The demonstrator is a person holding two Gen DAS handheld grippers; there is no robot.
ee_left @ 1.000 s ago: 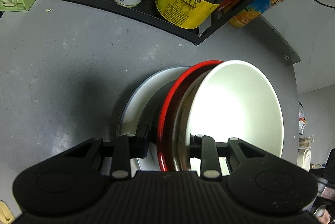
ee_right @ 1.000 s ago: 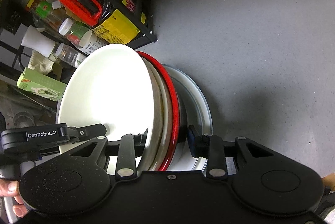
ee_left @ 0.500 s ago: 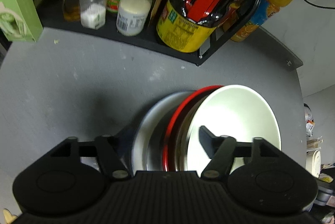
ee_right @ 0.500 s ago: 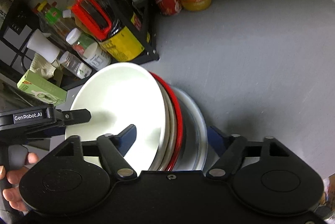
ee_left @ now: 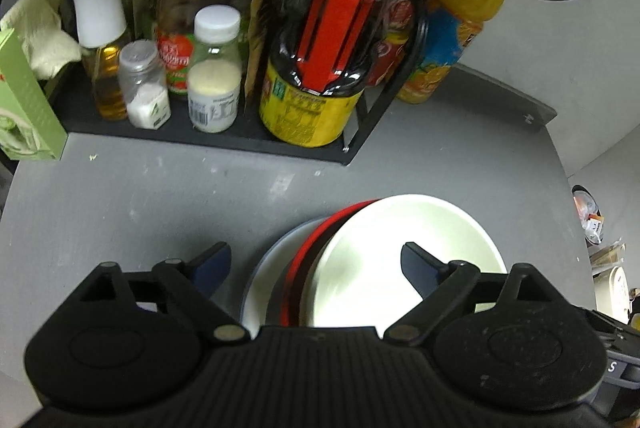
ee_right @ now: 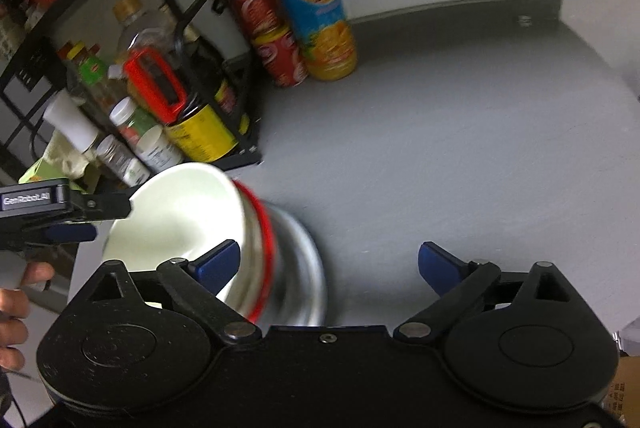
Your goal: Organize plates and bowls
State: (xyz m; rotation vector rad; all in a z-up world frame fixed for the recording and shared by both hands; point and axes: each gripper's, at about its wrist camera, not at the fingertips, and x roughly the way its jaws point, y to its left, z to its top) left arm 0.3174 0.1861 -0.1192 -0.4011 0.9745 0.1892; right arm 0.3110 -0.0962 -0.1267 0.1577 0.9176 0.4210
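Left wrist view: grey tabletop [ee_left: 140,212] carries a black rack [ee_left: 224,142] of bottles and, nearer, the nested stack: pale plate [ee_left: 260,292], red-rimmed dish [ee_left: 308,260], white bowl [ee_left: 396,252]. Left gripper [ee_left: 316,260] and right gripper [ee_right: 328,260] have just been opening, fingers [ee_right: 218,262] wide apart, touching nothing.

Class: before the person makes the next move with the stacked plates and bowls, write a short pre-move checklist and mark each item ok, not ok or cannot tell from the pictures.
1. Left gripper let go: ok, jaws just opened, pads clear of the stack.
2. Right gripper let go: ok, jaws just opened, nothing pinched.
3. White bowl on top of the stack: ok.
4. Red-rimmed dish nested beneath it: ok.
5. Stack resting level on the grey counter: cannot tell, its base is hidden.
6. Clear of the condiment rack: ok.
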